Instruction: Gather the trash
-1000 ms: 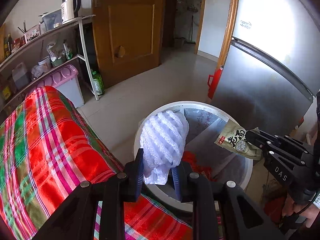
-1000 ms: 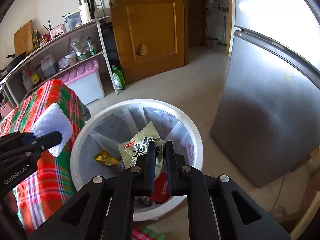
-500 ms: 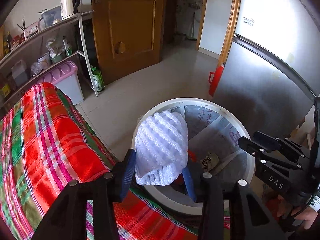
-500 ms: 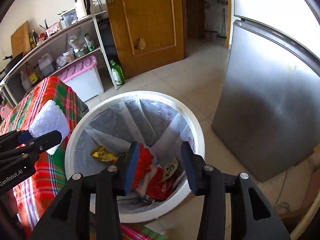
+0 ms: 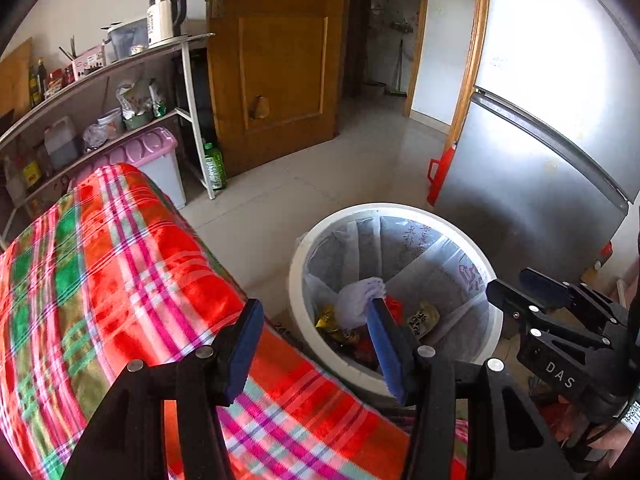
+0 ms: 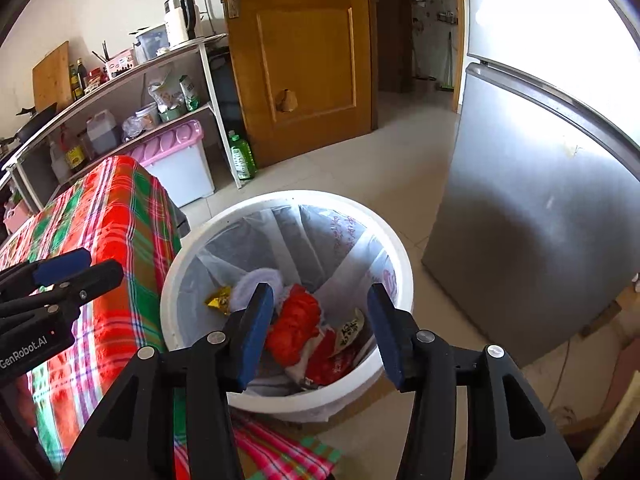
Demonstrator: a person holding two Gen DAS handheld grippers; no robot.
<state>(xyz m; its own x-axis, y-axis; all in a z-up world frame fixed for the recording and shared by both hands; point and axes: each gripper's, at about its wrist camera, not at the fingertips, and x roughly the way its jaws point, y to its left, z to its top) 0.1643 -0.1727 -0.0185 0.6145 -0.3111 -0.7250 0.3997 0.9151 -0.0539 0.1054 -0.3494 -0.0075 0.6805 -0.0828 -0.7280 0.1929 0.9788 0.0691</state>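
Over the bin (image 6: pixel 400 248), both the left gripper (image 5: pixel 316 344) and right gripper (image 6: pixel 320 336) have fingers opening, nothing between them, the trash (image 6: pixel 296 320) lying inside; next, I'd guess, back to the table (image 5: pixel 100 260).

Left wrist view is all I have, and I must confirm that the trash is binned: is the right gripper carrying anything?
Observer: No. The right gripper has nothing between its jaws, which are opening above the bin.
Operator: The bin's middle is blocked in my view. What lies there?
Observer: A crumpled red wrapper, between the white foam net and the beige packet.
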